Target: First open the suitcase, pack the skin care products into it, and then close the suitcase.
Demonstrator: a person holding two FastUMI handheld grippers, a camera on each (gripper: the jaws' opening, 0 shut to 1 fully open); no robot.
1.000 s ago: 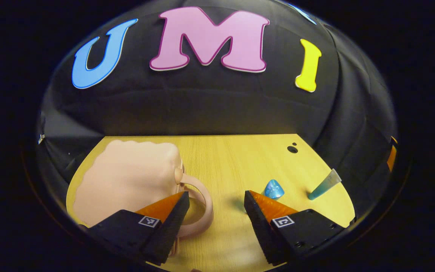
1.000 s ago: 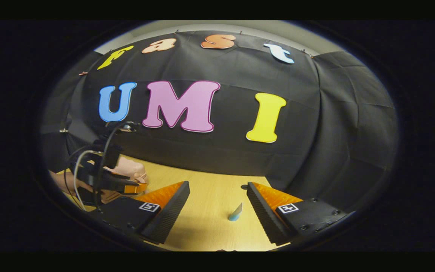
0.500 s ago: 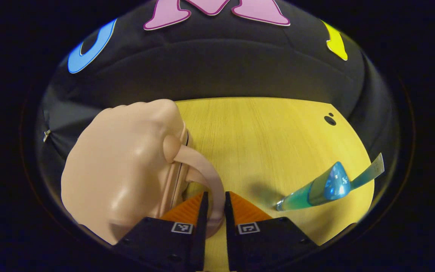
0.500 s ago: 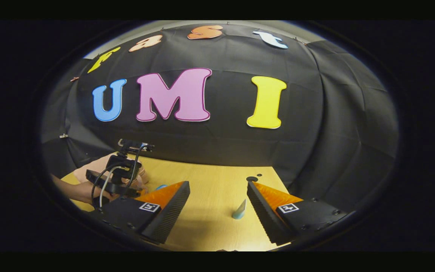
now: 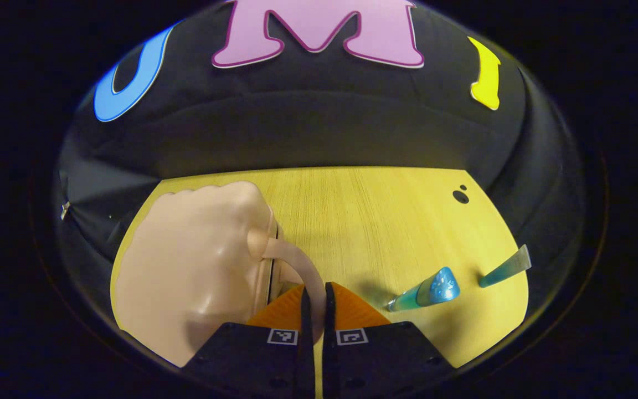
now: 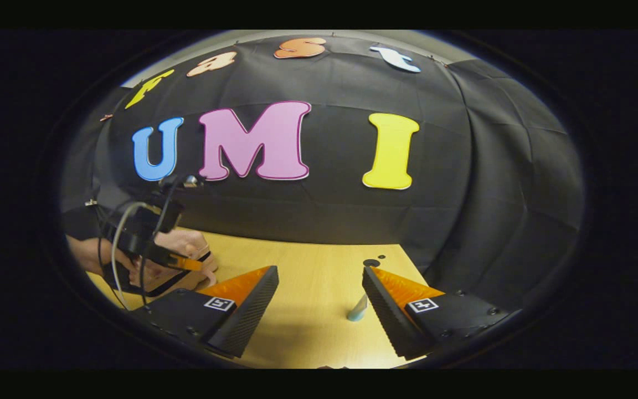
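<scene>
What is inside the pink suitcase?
You cannot see inside. The pink suitcase is nearly shut, so its inside is covered by the shell. The left gripper pinches its handle, and two blue-green tubes lie outside on the table.

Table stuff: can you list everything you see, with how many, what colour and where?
suitcase: one, pale pink, closed, on the left of the table
suitcase handle: one, pale pink, curving off the suitcase's side, pinched between the left gripper's fingers
skin care tubes: two, teal-blue, on the table's right part, one nearer, one farther right
table: one, light wood, with a dark hole near its far right corner
left gripper: shut on the handle
right gripper: open, above the table
person's hand: holding the left gripper
</scene>
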